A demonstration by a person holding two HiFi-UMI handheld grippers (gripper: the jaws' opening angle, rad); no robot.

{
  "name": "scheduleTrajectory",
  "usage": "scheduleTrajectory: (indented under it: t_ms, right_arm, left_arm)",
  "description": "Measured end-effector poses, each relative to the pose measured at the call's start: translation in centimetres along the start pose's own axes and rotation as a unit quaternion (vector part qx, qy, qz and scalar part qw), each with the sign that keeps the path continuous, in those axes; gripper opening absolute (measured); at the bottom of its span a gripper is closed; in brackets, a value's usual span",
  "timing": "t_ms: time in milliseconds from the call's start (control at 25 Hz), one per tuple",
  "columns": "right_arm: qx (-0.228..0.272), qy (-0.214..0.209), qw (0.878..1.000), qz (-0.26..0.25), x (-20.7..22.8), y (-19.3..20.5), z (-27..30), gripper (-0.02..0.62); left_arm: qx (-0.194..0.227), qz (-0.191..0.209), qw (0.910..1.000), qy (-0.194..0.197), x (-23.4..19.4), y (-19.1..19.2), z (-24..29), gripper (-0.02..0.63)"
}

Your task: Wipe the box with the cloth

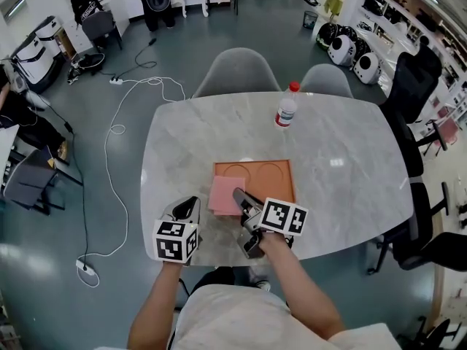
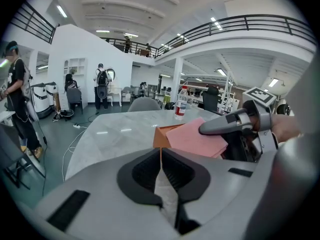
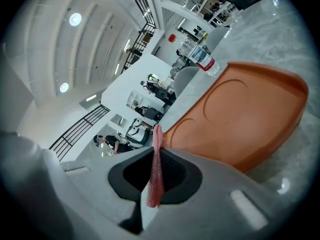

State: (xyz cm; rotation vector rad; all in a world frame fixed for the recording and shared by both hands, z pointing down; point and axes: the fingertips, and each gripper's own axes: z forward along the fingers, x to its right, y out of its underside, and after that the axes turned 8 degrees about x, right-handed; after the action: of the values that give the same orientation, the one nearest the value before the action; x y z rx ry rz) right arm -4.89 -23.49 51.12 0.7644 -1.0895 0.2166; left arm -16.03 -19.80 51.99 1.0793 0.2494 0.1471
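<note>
Box: near-left corner and part of its floor covered by cloth.
Cloth: right edge hidden under right gripper.
Bottle: label print too small to read.

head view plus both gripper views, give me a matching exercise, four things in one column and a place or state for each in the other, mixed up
Things:
1. pink cloth
2. orange box
3. water bottle
4. left gripper

Places or states:
a. stands upright near the far edge of the table
b. jaws together, nothing between them
c. pinched in the right gripper
d. lies flat on the table, between the bottle and the grippers

Pairs: 1-c, 2-d, 3-a, 4-b
</note>
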Motion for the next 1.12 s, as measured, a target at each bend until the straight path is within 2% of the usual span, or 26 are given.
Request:
scheduleTrajectory:
  t_ms: [520, 680, 1120]
  right_arm:
    - [0.024, 0.026, 0.999, -0.007, 2.9, -1.6, -2.5, 0.017]
    - [0.03, 0.037, 0.999, -0.017, 3.4, -2.0, -2.8, 0.017]
    - [0.055, 0.061, 0.996, -0.021, 6.6, -5.5, -7.2, 0.017]
  left_arm:
    - [-0.007, 0.016, 0.9997, 0.019, 2.2, -0.5, 1.6, 0.015]
    - [-0.008, 0.016, 0.9996, 0.021, 1.8, -0.6, 1.7, 0.015]
    - [-0.005, 0.018, 0.9994, 0.03, 5.4, -0.8, 2.7, 0.015]
